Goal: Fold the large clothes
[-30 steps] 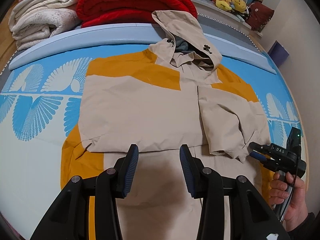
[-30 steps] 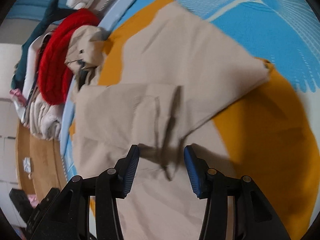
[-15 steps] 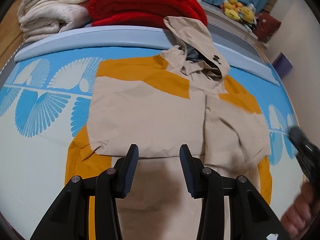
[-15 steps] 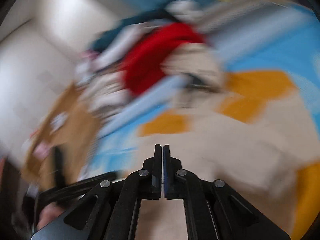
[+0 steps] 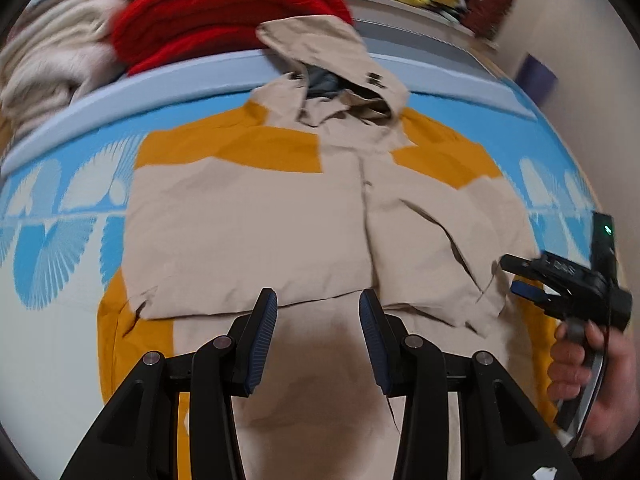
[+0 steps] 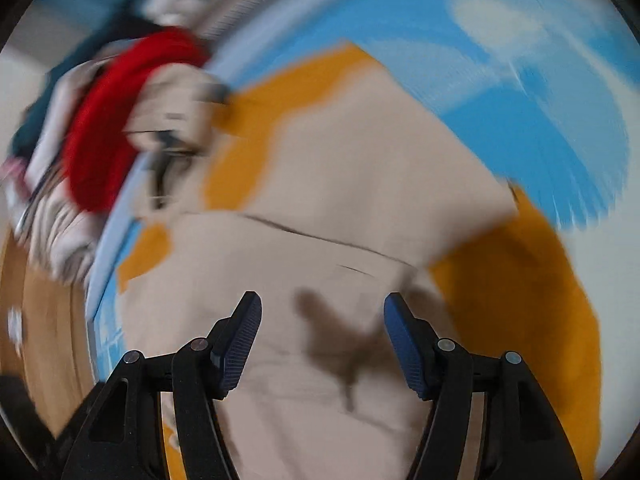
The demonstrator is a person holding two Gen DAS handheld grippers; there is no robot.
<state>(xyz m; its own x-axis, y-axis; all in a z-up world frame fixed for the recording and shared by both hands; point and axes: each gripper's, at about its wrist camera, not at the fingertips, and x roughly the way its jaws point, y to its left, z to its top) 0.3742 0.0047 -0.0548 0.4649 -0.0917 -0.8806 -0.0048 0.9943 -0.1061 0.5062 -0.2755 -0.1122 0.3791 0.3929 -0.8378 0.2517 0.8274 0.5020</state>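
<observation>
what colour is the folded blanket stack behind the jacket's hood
Bright red blanket stack, just behind the beige hood; the left wrist view shows it best.

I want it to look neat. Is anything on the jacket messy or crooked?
Yes. The jacket lies mostly flat with both sleeves folded in, but its hood is crumpled and flops up over the bed's pale blue edge instead of lying flat.

No readable text; right gripper (image 5: 520,278) marking blurred.
</observation>
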